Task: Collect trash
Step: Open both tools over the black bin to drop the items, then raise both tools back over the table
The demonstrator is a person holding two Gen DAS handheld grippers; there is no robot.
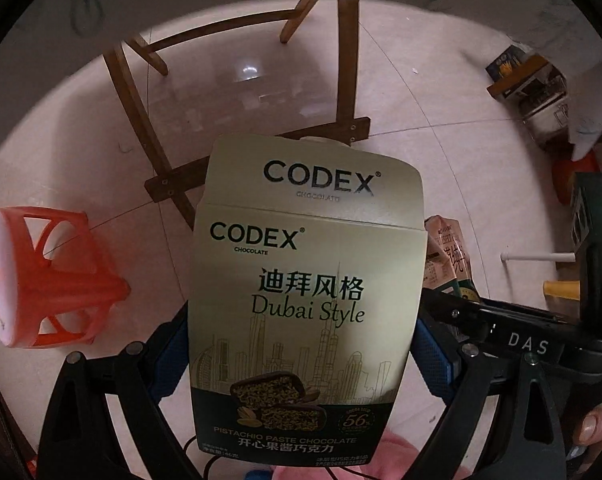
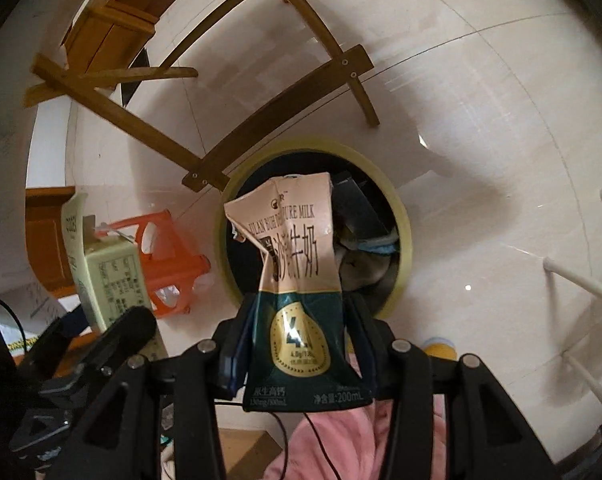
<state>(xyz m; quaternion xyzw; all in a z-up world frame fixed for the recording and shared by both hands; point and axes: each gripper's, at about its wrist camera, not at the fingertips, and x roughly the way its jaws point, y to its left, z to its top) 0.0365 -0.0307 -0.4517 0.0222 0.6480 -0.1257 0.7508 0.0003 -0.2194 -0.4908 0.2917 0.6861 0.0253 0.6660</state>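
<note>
A pale green CODEX chocolate box [image 1: 305, 280] stands between the blue pads of my left gripper [image 1: 301, 352], which is shut on its sides. A crushed pink and dark green milk carton [image 2: 289, 248] is clamped in my right gripper [image 2: 301, 320], which is shut on its lower half. Straight beyond the carton is a round bin with a yellow-green rim [image 2: 405, 240], dark inside and holding crumpled rubbish. The right wrist view also shows the chocolate box [image 2: 109, 280] at its left. The milk carton [image 1: 449, 256] peeks out behind the box in the left wrist view.
An orange plastic stool [image 1: 53, 280] lies on its side on the tiled floor, left of the bin. Wooden chair legs [image 2: 261, 128] cross the floor behind the bin. A white wire rack [image 2: 581, 280] stands at the right. Pink cloth [image 2: 341, 440] hangs below the grippers.
</note>
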